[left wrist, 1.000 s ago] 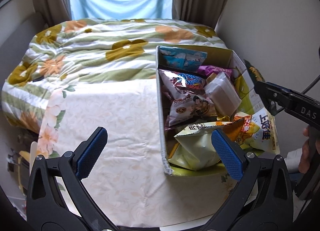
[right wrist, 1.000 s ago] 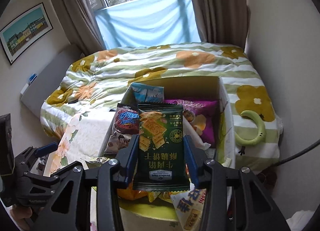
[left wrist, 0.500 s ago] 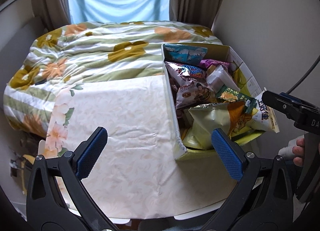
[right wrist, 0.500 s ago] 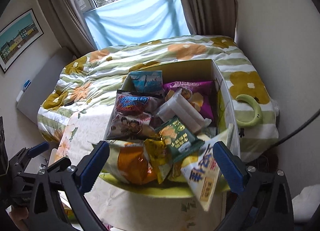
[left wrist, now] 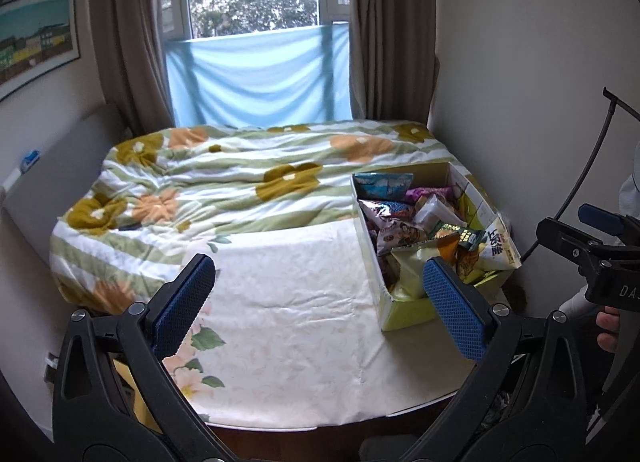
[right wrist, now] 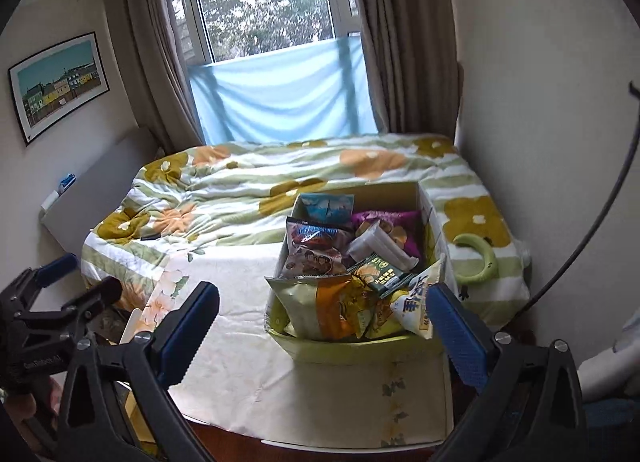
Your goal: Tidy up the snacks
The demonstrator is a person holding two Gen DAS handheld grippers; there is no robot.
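A cardboard box point(right wrist: 404, 190) full of snack bags stands on a white floral cloth point(right wrist: 236, 290) at the near right; it also shows in the left wrist view point(left wrist: 404, 312). A green cracker packet point(right wrist: 380, 272) lies on top of the pile, next to a yellow-orange chip bag point(right wrist: 328, 306) and a white bag point(right wrist: 416, 302). My right gripper point(right wrist: 322, 332) is open and empty, pulled back in front of the box. My left gripper point(left wrist: 318, 306) is open and empty above the cloth, left of the box.
A bed with a flowered quilt point(left wrist: 224, 182) lies behind the cloth, under a window with a blue sheet point(left wrist: 260, 74). A green ring toy point(right wrist: 478, 258) lies right of the box. A wall point(left wrist: 520, 82) stands close on the right. The table edge point(left wrist: 304, 420) is near.
My right gripper opened and let go of the green cracker packet, which now lies in the box. Both grippers have drawn back and up from the box.
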